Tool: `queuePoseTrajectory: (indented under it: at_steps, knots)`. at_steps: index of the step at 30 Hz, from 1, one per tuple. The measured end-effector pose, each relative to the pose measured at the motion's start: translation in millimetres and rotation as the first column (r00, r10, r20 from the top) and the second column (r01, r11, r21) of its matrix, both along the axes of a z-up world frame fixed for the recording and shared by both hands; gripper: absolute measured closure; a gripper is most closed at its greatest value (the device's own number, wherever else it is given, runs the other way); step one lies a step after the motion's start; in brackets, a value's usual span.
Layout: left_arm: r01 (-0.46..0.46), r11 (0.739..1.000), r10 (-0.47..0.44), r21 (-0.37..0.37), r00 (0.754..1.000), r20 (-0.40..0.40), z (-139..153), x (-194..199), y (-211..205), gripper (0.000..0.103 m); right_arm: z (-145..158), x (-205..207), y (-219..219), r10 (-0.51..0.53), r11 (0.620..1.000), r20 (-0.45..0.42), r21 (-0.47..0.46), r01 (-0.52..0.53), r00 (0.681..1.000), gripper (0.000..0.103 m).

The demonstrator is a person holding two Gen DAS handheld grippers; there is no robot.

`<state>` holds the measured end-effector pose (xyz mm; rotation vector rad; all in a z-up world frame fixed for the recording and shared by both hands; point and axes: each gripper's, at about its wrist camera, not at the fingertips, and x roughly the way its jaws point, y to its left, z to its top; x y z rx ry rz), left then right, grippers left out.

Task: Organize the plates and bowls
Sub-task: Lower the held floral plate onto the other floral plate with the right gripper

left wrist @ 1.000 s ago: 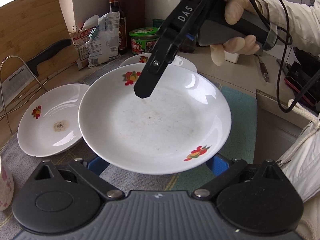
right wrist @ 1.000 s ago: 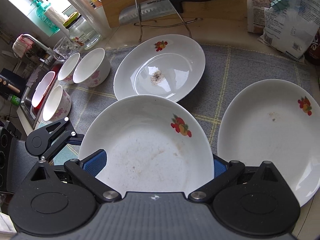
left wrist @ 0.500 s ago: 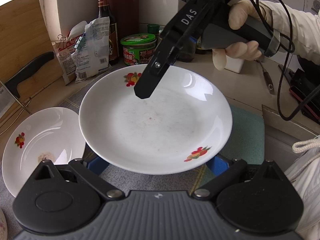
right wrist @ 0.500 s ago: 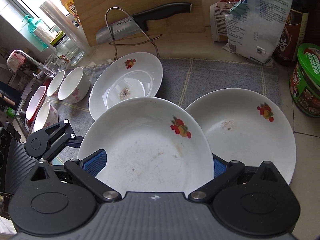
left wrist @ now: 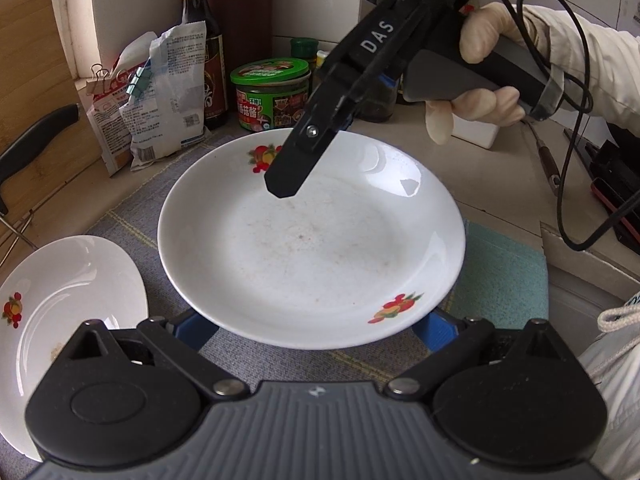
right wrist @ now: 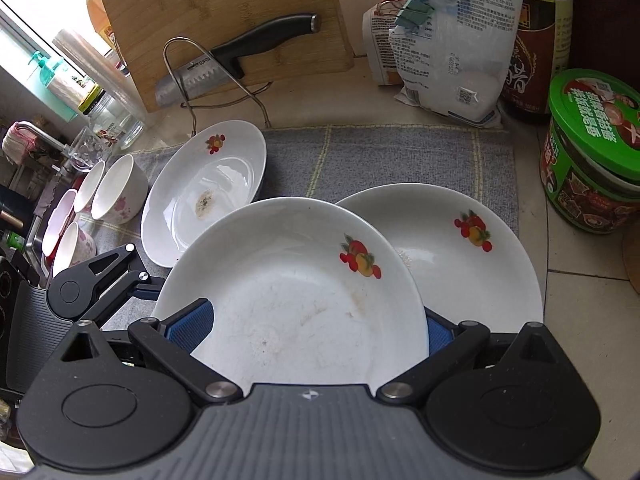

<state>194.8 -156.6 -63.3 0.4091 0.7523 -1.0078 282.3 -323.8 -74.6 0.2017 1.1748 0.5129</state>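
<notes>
Left wrist view shows your left gripper [left wrist: 312,322] with its blue-padded jaws spread wide around the near rim of a round, glossy white plate [left wrist: 312,248]; whether the pads touch it, you cannot tell. That plate is shallow, printed with small fruit motifs and filmed with faint brownish smears. Your right gripper [left wrist: 286,184] holds its far rim from above, one matte black finger lying over the glaze, gripped by your gloved hand [left wrist: 480,96].

Right wrist view shows the right jaws set wide, their ribbed blue pads against both sides of the plate's rim, and the plate raised over a second plate [right wrist: 472,256], covering its left part. The second plate lies flat on a grey woven mat [right wrist: 360,160] with thin yellow lines. A third plate [right wrist: 208,188], stained at its centre, rests at the mat's left end. Past it stand small round bowls [right wrist: 120,188] with pink flowers. Behind, a bamboo board [right wrist: 224,20] leans upright, a steel knife [right wrist: 240,60] in a wire rack before it. A green-lidded jar [right wrist: 592,152] sits on the tiled worktop [right wrist: 580,300] at right.
</notes>
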Motion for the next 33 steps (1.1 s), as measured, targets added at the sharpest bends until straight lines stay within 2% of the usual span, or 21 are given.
queuePoseTrajectory:
  at_steps: [19, 33]
  knots:
    - [0.003, 1.0, -0.003, 0.013, 1.0, -0.009, -3.4, 14.2, -13.0, 0.003, -10.9, 6.0, -19.6, -0.052, 0.998, 0.012, 0.022, 0.052, 0.999, 0.0]
    - [0.024, 0.998, -0.025, 0.06, 1.0, 0.014, -2.9, 26.0, -26.0, 0.003, -23.4, 18.5, -28.2, -0.081, 0.997, 0.008, 0.015, 0.081, 0.997, 0.0]
